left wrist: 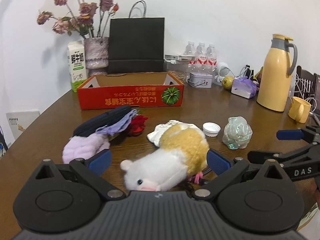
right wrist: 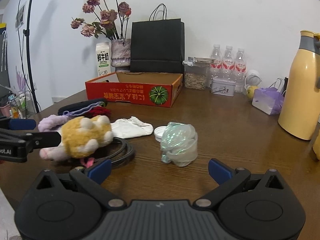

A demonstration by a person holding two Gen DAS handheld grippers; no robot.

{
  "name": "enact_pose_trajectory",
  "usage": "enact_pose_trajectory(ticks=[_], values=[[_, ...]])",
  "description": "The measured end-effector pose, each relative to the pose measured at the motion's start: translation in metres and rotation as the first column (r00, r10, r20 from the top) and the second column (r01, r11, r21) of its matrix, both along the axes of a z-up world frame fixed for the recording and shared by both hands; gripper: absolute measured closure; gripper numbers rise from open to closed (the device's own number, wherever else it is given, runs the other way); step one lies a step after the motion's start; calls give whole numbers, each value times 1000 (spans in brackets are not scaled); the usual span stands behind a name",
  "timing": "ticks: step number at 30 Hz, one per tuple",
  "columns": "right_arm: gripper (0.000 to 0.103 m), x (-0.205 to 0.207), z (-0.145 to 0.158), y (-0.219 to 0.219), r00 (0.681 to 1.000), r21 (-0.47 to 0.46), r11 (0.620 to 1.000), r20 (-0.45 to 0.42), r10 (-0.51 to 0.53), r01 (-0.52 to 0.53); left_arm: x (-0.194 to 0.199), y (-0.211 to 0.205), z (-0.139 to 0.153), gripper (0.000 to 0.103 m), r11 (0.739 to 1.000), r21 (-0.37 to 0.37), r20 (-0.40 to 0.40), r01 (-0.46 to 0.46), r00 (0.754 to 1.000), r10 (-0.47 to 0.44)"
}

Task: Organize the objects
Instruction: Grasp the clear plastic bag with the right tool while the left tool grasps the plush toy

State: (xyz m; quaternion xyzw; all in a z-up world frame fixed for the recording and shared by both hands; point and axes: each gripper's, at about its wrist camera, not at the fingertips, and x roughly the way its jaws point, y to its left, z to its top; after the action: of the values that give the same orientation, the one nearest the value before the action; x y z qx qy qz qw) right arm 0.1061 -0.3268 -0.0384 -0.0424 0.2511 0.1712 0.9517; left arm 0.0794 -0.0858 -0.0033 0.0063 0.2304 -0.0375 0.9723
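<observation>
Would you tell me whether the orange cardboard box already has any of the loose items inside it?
No, the orange cardboard box shows only bare brown walls inside; the plush hamster sits outside it.

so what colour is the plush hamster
White front with a tan-yellow back and white spots; the plush hamster shows best in the left wrist view.

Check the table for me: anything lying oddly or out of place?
The orange cardboard box sits with its print upside down. A white bottle cap lies loose, no open bottle visible nearby. The hamster plush lies on its side between the left gripper fingers.
</observation>
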Motion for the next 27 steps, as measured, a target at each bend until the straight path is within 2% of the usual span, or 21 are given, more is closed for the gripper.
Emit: enact_pose_trajectory(ticks=[17,27], values=[[0,70,-6,-5,998,-50,997,-36,57,-59,49,-28,-13,0,998,59,-82,22,997,-17],[0,93,-19,-13,995,-3,998,-67,70,-70,71,-31,-28,0,998,56,-149,15,989,-7]])
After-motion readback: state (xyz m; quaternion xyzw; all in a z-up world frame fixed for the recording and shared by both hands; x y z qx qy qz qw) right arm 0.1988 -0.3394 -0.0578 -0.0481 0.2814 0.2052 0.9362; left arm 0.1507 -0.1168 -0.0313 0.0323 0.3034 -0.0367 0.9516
